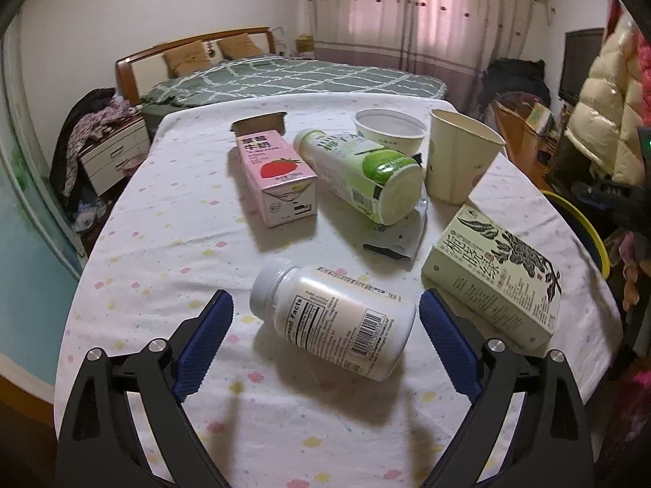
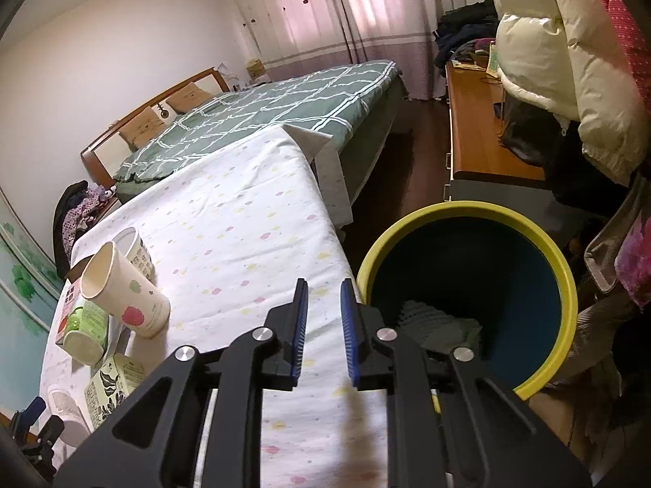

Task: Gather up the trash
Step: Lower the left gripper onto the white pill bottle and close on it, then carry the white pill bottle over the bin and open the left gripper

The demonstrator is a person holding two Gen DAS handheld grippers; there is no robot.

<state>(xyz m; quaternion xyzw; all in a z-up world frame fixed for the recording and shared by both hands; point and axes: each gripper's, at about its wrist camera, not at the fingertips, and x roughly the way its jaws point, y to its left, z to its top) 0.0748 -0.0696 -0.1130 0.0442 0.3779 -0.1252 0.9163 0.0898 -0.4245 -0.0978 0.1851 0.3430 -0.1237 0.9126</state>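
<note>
Left gripper (image 1: 325, 305) wide open, straddling white pill bottle (image 1: 331, 319) lying on bench (image 1: 162, 252), pads clear of it. Pink carton (image 1: 278, 177), green bottle (image 1: 362, 175), paper cup (image 1: 459, 158), tea box (image 1: 496, 276) lying nearby. Right gripper (image 2: 322, 297) nearly closed, empty, beside yellow-rimmed bin (image 2: 468, 297).

Matt printed cloth (image 1: 171, 244) is covering the table; a glossy plastic bottle (image 1: 337, 321) and matt paper cup (image 1: 455, 158) are lying on it.
</note>
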